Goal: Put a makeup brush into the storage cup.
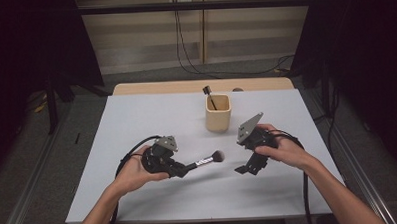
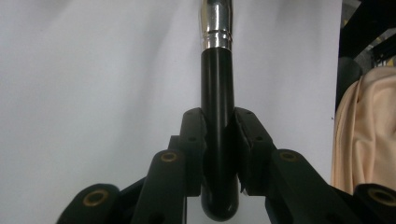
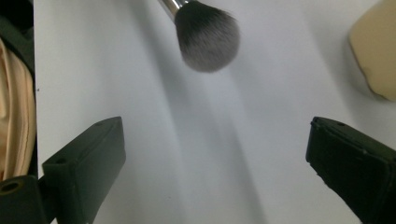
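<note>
A makeup brush (image 1: 208, 159) with a black handle, silver ferrule and dark bristle head hangs level just above the white table (image 1: 137, 124), left of centre front. My left gripper (image 1: 184, 168) is shut on its handle (image 2: 217, 93), the pads clamping both sides and the butt end poking back between the jaws. The bristle head (image 3: 207, 39) points toward my right gripper (image 1: 247, 168), which stands open a short way to the right with bare table between its fingers (image 3: 88, 158). A beige cup (image 1: 218, 113) stands behind them, mid-table.
Another dark-handled brush (image 1: 209, 96) leans inside the cup. A wooden strip (image 1: 150, 88) runs along the table's far edge. Cables trail from both grippers off the front edge. The cup's corner (image 3: 373, 51) lies ahead of the right gripper.
</note>
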Tool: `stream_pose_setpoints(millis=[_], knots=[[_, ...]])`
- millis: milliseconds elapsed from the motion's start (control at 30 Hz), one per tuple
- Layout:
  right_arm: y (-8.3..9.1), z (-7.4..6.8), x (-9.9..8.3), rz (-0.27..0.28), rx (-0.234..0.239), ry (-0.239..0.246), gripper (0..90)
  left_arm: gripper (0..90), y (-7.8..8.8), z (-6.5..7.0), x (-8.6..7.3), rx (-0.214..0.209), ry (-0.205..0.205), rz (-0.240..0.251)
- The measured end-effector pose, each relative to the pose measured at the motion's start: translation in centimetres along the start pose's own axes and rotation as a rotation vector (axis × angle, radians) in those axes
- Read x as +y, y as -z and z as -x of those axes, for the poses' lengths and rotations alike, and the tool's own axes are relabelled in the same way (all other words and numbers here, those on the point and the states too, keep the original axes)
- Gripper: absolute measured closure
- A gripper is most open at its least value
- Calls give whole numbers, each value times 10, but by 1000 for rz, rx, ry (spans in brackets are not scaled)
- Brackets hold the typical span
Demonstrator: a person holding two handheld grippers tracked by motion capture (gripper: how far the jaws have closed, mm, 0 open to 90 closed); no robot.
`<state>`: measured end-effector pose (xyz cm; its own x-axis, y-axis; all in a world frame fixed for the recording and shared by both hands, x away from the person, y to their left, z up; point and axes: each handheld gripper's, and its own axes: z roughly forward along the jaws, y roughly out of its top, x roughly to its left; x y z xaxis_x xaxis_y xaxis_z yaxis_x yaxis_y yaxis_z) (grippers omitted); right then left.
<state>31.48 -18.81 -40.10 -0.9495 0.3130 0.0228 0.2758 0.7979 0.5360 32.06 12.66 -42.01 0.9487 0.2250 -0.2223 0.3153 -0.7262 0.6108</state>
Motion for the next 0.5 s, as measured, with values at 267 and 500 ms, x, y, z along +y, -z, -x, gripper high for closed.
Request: stream_pose_setpoints(millis=[267,500], knots=[[6,1,-11,66,-7,-64,54,748,5,-4,-6,17,43,79],[5,0,-20,112,-14,-97,35,748,9,-5,-13,31,48,140]])
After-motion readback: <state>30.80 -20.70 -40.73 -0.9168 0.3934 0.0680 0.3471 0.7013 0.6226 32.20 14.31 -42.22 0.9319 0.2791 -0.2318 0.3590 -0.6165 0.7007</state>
